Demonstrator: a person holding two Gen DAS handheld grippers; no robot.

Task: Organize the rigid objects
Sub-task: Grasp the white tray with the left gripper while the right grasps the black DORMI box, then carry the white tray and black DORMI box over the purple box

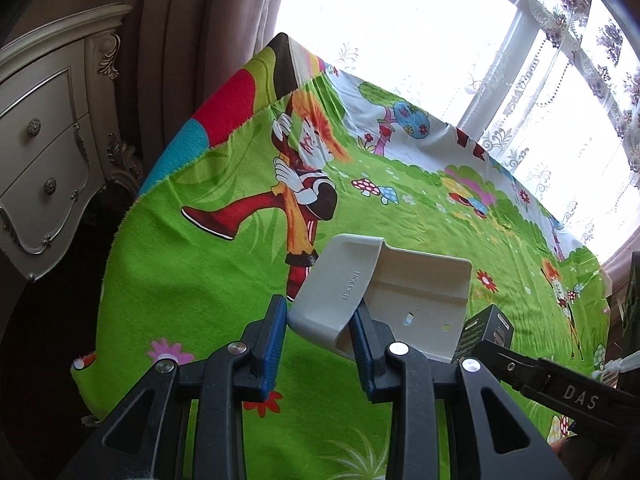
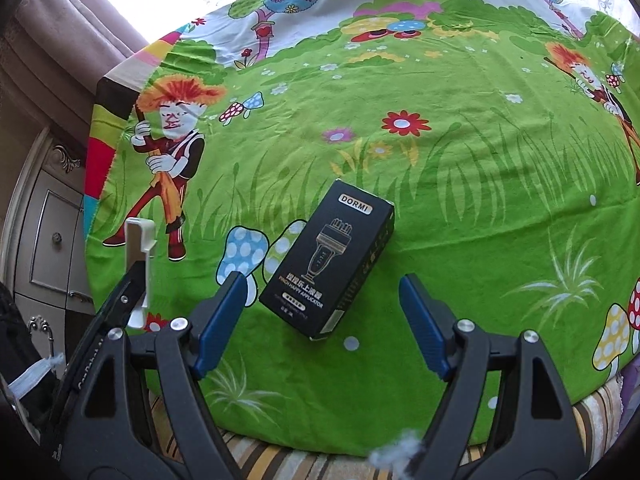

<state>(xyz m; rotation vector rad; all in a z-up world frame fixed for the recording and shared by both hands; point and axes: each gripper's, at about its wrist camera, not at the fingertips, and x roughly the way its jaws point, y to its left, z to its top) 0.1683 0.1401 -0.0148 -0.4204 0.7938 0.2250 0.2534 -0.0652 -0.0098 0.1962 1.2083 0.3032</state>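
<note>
My left gripper [image 1: 320,322] is shut on a white plastic holder [image 1: 404,292]. Its blue pads press the holder's front lip, which is marked HOLDER, and the holder hangs tilted above the green cartoon tablecloth [image 1: 192,280]. A black DORMI box [image 2: 328,264] lies flat on the cloth. My right gripper [image 2: 322,280] is open, with its blue fingers on either side of the box's near end and not touching it. In the right wrist view the left gripper [image 2: 134,280] holds the holder [image 2: 140,248] edge-on at the left. A corner of the box [image 1: 486,330] shows in the left wrist view.
A white ornate dresser [image 1: 44,152] stands left of the table beside a brown curtain [image 1: 192,20]. A bright window with lace curtains [image 1: 540,80] lies beyond the far edge. Striped fabric [image 2: 280,456] shows below the cloth's near edge.
</note>
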